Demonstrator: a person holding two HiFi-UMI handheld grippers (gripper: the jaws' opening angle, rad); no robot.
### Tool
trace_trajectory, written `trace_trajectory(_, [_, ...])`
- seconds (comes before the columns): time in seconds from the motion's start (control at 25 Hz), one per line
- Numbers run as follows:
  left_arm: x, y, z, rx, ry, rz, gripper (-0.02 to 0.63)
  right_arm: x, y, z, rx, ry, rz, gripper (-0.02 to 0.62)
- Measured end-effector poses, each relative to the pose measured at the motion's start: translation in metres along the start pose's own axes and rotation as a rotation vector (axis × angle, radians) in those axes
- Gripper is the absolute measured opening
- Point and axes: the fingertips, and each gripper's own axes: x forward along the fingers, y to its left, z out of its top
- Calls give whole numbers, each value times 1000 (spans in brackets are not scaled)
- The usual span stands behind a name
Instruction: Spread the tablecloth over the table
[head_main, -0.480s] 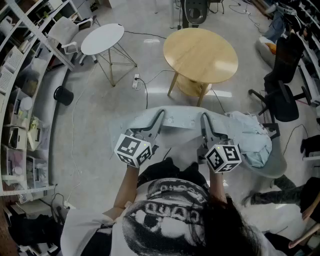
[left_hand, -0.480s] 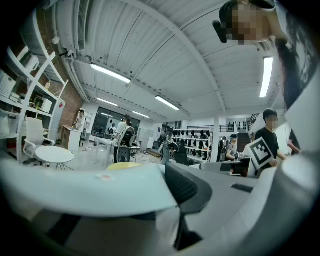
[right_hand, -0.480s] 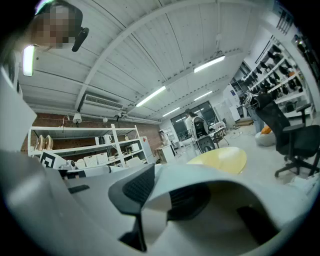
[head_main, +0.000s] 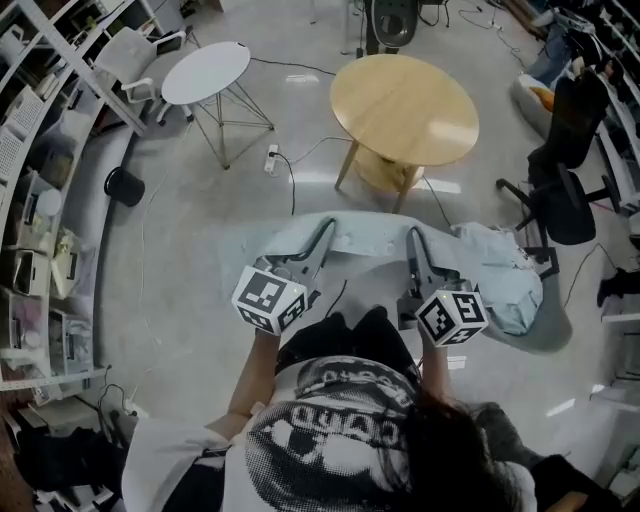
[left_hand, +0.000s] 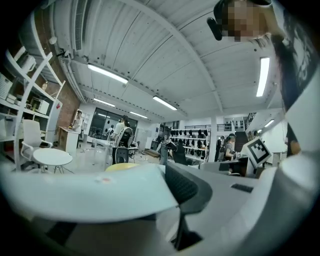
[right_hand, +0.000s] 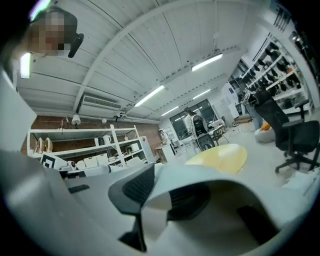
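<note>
Left gripper (head_main: 322, 233) and right gripper (head_main: 411, 238) are each clamped on the near hem of the cloth (head_main: 365, 242). It is held up level between them, and the slack bunches at the right. It looks light, limp and slippery, so grip near the hem corners and keep it taut. The round wooden tabletop (head_main: 405, 108) stands beyond, well apart.

Your white T-shirt (head_main: 300, 440) bears a large dark dotted print, under dark hair (head_main: 455, 445). Your left gripper (head_main: 324, 230) and right gripper (head_main: 411, 236) are grey, with black-and-white marker cubes.
</note>
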Motion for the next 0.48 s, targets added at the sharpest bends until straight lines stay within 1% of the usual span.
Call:
trace_trajectory(0.28, [8,13,-6,-37,15,20,61,13,-3,1,-5,20,14,72])
trace_trajectory(0.48, [25,26,-5,-43,18,34,61,36,-15,5,-9,30,30,72])
